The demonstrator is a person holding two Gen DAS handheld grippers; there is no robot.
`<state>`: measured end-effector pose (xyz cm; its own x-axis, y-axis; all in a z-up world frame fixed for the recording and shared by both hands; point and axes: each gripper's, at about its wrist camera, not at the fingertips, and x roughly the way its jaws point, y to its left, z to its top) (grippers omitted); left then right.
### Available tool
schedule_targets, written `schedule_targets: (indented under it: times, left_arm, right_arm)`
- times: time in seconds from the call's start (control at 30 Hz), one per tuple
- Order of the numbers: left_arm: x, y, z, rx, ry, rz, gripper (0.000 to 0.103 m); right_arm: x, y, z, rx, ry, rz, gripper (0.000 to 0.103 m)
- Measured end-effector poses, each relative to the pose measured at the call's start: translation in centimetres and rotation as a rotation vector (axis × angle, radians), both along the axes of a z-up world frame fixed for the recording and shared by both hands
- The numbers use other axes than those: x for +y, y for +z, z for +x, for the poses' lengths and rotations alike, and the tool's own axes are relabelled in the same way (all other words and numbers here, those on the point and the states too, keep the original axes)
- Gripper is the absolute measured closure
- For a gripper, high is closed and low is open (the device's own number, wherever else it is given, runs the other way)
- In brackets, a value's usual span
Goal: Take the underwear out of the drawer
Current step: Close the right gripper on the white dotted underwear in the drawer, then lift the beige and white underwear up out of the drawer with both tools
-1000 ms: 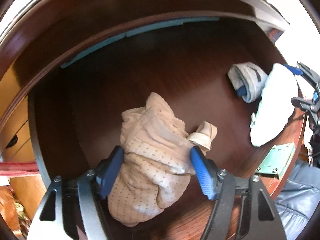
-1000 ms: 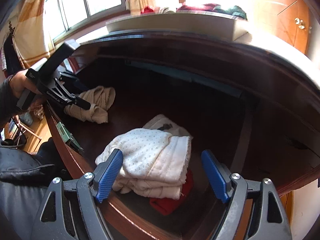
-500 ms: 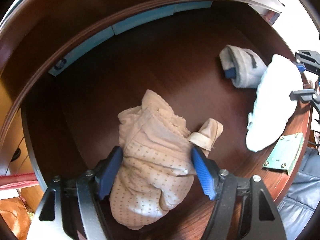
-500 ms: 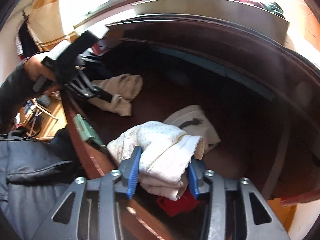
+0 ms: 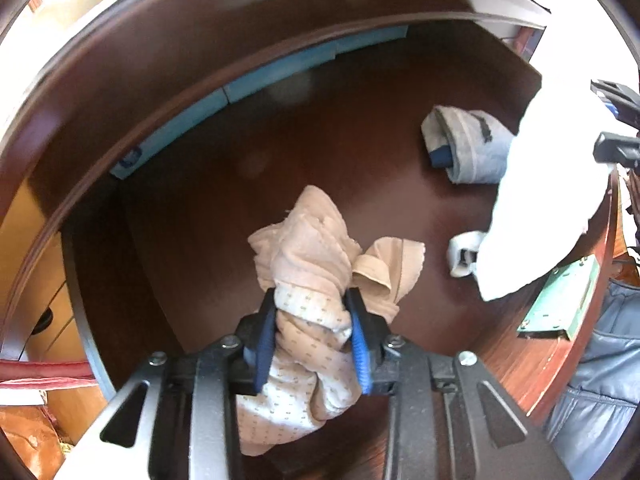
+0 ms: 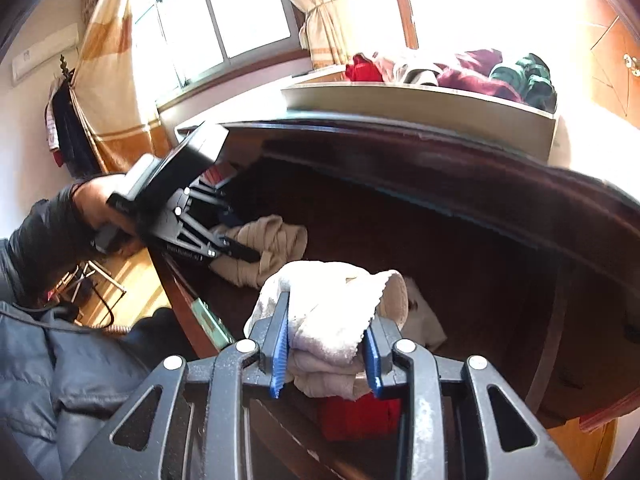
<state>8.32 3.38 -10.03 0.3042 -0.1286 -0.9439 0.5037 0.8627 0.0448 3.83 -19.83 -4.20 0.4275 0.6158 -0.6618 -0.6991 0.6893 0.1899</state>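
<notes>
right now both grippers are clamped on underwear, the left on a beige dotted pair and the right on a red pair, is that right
Not quite. The right gripper is clamped on a white dotted pair, not a red one; the red garment lies below it, ungripped, as the right wrist view shows. The left gripper is indeed clamped on the beige dotted pair.

Both grippers point(image 5: 313, 328) point(image 6: 326, 346) have grey slotted metal frames, silver screws and ribbed blue pads; the person wears a grey-blue padded jacket point(image 6: 52, 364).
</notes>
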Motion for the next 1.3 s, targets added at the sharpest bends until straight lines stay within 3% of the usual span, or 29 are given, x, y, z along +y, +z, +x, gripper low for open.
schedule_targets:
  times: [0.3,0.77,1.07,1.3]
  left_arm:
    - [0.9,2.5,-2.0,-0.110,0.000,-0.064,0.077]
    - [4.1,6.1,-4.4,-0.290,0.148,-0.226,0.079]
    - [3.8,5.8,-4.8,-0.360,0.213,-0.308,0.080]
    - [2.6,6.1,-5.9,-0.427,0.258,-0.310,0.080]
  right_arm:
    - [-1.1,0.4,-0.4,-0.031,-0.047,0.065,0.070]
    - [-1.5,1.6,-1.7,-0.142,-0.099,0.111,0.070]
    - [-1.4,2.0,-2.2,-0.181,-0.134,0.149,0.070]
    - [-1.8,2.4,-2.8,-0.205,-0.154,0.183,0.070]
